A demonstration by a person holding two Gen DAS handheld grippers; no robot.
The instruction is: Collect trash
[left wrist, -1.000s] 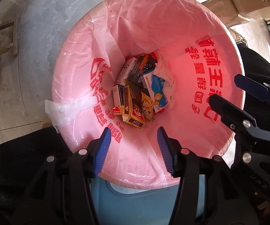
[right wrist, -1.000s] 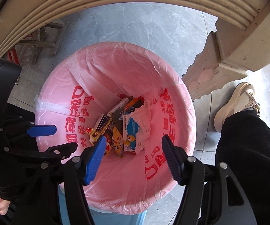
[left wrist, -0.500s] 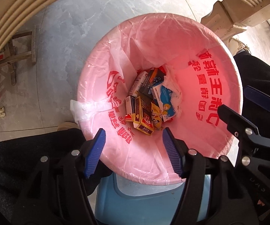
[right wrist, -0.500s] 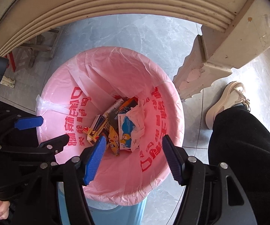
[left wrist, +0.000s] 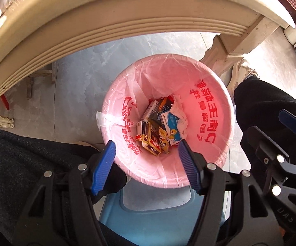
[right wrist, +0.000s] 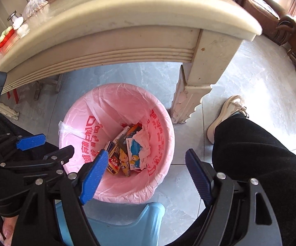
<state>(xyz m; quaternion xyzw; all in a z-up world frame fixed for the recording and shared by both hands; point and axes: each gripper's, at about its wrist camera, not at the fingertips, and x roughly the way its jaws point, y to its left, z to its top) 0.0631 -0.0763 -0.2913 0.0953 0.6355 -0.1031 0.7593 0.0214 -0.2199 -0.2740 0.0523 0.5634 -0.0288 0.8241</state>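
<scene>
A bin lined with a pink plastic bag (left wrist: 209,143) (right wrist: 80,127) stands on the floor below both grippers. At its bottom lies trash (left wrist: 154,135) (right wrist: 127,151): several small cartons, wrappers and a crumpled white tissue. My left gripper (left wrist: 146,145) hangs high over the bin's near rim, pointing straight down, open, with nothing between its blue pads. My right gripper (right wrist: 147,152) hovers beside it over the bin's right side; its jaws are opening and nothing is between them. Each gripper shows at the edge of the other's view.
A cream table edge (left wrist: 127,20) (right wrist: 117,26) arches above the bin, its carved leg (right wrist: 197,86) just right of it. A light blue plastic stool (left wrist: 148,209) is under the grippers. A person's dark-trousered legs (right wrist: 261,153) and beige shoe (right wrist: 228,112) flank the bin.
Both grippers have risen away from the bin, which now looks smaller. The table edge has come into view. Both pairs of jaws have spread wider, the right most recently.
</scene>
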